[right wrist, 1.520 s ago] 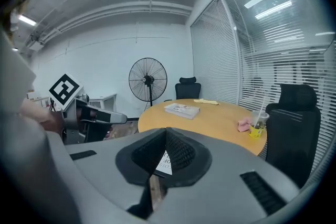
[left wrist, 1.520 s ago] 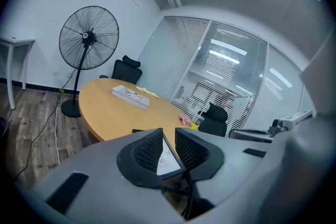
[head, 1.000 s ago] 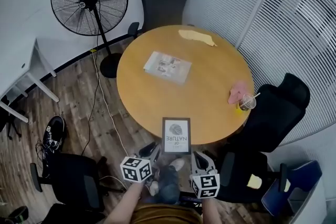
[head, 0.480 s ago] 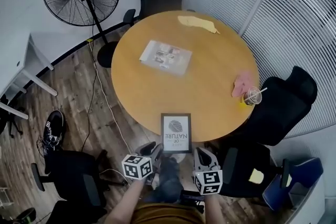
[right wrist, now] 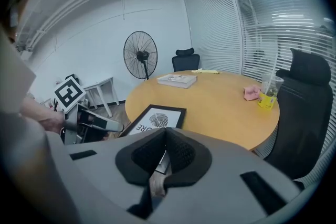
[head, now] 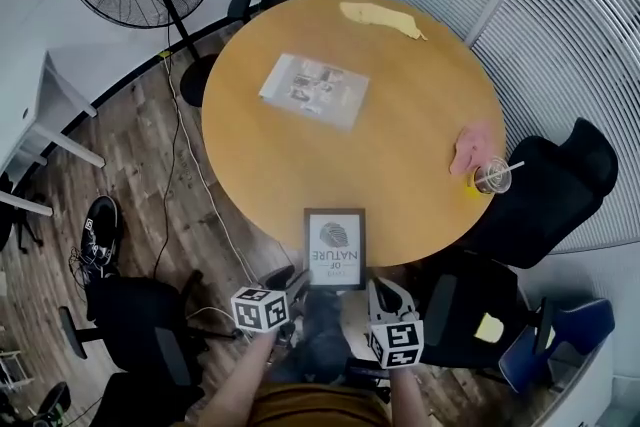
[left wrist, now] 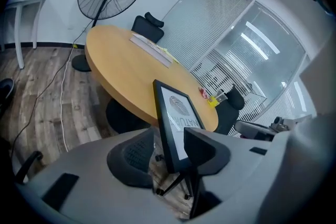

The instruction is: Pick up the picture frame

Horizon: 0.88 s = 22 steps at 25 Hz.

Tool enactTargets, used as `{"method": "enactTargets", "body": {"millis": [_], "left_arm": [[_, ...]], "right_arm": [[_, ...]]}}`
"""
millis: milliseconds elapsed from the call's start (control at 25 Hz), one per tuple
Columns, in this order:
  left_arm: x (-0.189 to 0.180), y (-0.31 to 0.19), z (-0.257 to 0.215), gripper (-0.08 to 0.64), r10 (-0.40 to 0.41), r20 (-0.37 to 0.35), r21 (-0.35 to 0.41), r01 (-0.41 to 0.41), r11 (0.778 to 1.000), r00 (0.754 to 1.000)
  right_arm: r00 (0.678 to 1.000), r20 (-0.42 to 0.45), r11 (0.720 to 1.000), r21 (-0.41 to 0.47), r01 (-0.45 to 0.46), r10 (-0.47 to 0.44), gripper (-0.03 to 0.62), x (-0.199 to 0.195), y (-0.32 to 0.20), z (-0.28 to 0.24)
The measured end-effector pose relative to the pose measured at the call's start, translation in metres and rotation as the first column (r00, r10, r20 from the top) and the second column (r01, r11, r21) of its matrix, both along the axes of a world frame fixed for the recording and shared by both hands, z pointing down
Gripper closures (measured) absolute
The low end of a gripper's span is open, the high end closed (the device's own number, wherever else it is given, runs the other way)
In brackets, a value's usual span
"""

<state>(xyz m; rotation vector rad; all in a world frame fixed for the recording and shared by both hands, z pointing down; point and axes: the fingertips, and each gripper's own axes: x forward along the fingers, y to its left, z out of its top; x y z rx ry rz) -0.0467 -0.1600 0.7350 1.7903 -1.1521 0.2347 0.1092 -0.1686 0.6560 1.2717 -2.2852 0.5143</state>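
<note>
While the left gripper [head: 290,281] opens around the picture frame [head: 335,248], right gripper [head: 384,293] clamps its half-hidden corner.

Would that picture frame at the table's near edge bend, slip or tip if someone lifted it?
The picture frame looks like a flat, black-bordered board, so it probably lifts stiff, not floppy. It seems thin, so likely light, with little edge to grip. Its near end appears to overhang the table, so pressing there might tip it.
</note>
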Motion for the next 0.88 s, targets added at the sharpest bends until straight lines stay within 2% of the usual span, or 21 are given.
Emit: {"method": "enactTargets", "body": {"millis": [120,320,800,880], "left_arm": [[0.005,0.0,0.011,0.35,0.007,-0.027,-0.04,-0.009,0.999,1.0],[0.014,-0.001,0.028,0.331,-0.002,-0.116,-0.113,-0.011,0.994,0.993],[0.034,-0.011,0.038,0.33,0.013,-0.242,-0.159,-0.053,0.986,0.97],[0.037,-0.012,0.037,0.359,0.017,-0.276,-0.159,-0.063,0.985,0.961]], "right_arm": [[1.0,-0.003,1.0,-0.016,0.003,-0.003,0.58,0.0,-0.005,0.007],[1.0,-0.007,0.999,-0.035,0.002,-0.002,0.58,0.001,-0.016,0.013],[0.999,-0.046,0.998,-0.058,0.018,-0.021,0.58,0.004,-0.029,0.027],[0.999,-0.045,0.998,-0.06,0.017,-0.02,0.58,0.004,-0.031,0.028]]}}
